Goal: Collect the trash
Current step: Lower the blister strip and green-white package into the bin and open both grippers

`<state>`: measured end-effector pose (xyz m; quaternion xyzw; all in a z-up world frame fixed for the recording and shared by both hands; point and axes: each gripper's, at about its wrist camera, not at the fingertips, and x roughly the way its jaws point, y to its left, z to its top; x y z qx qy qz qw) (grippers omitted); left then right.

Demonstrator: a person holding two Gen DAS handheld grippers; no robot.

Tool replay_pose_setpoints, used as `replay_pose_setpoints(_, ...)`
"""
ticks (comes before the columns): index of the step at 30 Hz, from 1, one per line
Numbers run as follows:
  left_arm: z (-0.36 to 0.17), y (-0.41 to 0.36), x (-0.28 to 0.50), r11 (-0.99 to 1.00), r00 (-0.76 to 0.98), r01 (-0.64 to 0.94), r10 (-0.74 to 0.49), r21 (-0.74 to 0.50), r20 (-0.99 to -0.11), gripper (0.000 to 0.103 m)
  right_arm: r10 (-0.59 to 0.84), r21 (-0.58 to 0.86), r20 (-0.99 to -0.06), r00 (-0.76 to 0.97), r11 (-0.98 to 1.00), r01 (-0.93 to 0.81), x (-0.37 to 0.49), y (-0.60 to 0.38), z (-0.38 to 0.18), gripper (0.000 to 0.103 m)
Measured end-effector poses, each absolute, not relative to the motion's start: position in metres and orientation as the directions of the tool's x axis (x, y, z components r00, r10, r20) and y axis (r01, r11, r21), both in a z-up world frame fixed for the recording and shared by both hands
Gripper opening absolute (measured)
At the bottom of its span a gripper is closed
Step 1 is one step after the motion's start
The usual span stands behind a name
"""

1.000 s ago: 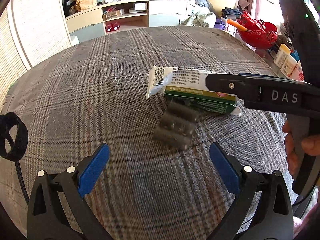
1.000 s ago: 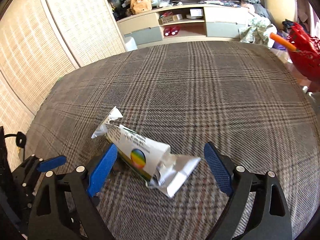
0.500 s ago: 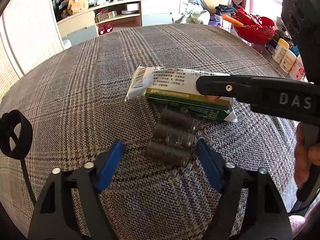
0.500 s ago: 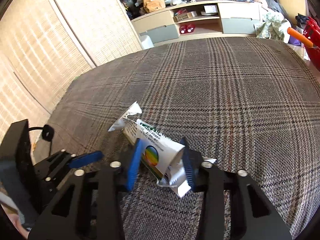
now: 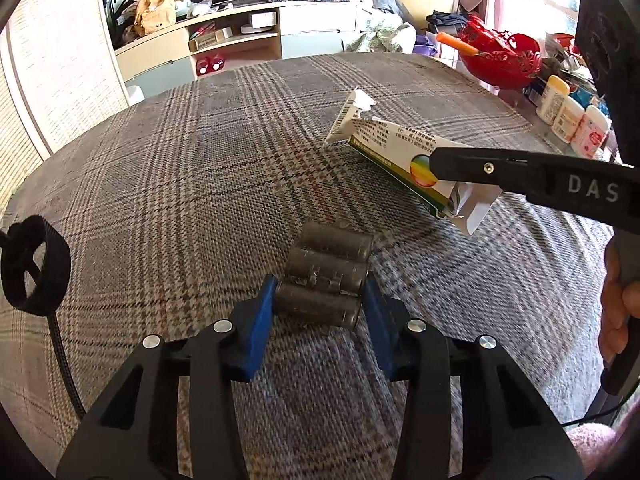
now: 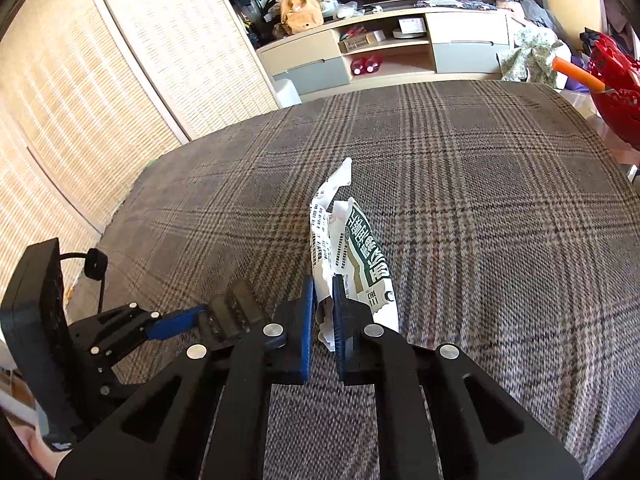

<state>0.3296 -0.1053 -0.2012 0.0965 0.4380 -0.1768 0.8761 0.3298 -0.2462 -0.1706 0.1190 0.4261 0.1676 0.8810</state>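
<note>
Left gripper (image 5: 319,307) clamped on nearest cylinder of dark three-cylinder pack (image 5: 326,278), pack resting on plaid cloth (image 5: 168,184). Right gripper (image 6: 324,310) pinching crumpled white-green wrapper (image 6: 352,248), lifted off cloth, beyond pack. Red basket (image 5: 502,58) far right.

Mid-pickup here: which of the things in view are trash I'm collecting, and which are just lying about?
Job:
- torn white-and-green paper wrapper, clamped in the right gripper
- grey block of three joined cylinders, between the left gripper's blue pads

Lying about:
- red lattice basket
- white plastic bottles
- brown plush toy
</note>
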Motion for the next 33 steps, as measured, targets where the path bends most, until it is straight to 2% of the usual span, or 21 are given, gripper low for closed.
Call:
replay_pose_setpoints(9,-0.174,-0.093,0.29,0.929,0.582,0.371,-0.222,0.012,-0.782,0.04,0.383,0.339,-0.704,0.598,0.921,-0.19,0.287,-0.245,-0.153,0.01)
replay_pose_setpoints(21,-0.151,-0.072,0.195,0.936,0.598,0.351,-0.237,-0.016,-0.766,0.04,0.365,0.325,-0.689,0.627,0.928,-0.183,0.194,-0.241,-0.128,0.01)
replay_pose_setpoints(33,-0.147,-0.055,0.113,0.941,0.608,0.337,-0.251,-0.042,-0.753,0.04,0.366,0.315,-0.679,0.636,0.928,-0.197,0.109,-0.231,-0.124,0.01)
